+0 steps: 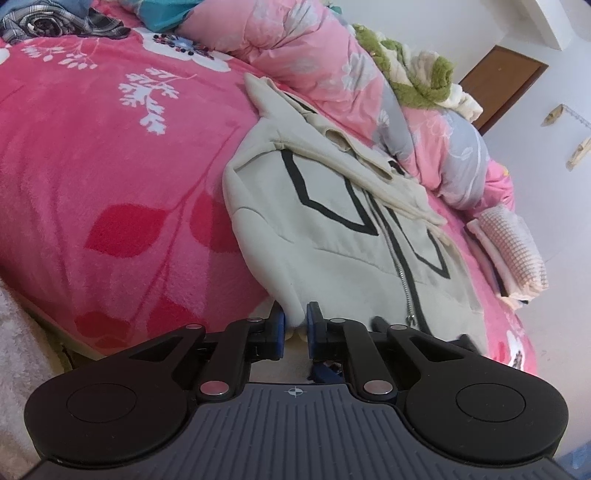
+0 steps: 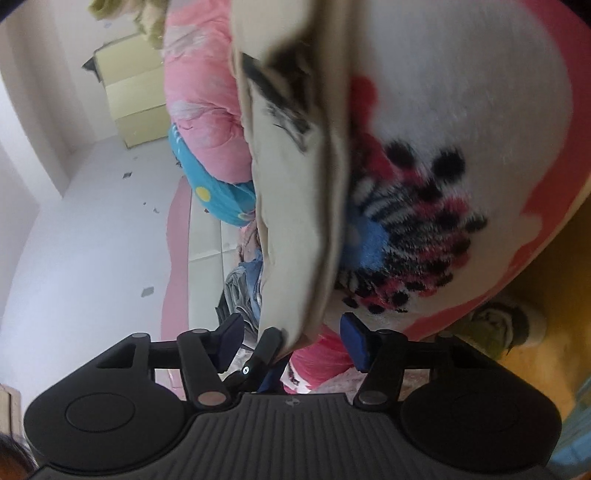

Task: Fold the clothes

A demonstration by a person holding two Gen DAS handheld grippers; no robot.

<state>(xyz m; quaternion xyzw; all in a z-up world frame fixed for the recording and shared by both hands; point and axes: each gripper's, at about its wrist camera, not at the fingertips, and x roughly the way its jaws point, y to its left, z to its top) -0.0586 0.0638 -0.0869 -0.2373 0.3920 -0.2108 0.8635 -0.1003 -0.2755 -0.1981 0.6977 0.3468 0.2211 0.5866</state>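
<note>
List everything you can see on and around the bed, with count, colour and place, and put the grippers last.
hooded jacket: one, cream with black lines and a zip, spread on the bed blanket
bed blanket: one, pink fleece with white and red flowers
quilt: one, pink and grey floral, bunched behind the jacket
folded pile: one, pale waffle knit, right bed edge
plaid garment: one, dark, far corner
door: one, brown, back wall
left gripper: fingers pinching the jacket hem
right gripper: fingers apart, jacket edge between them
</note>
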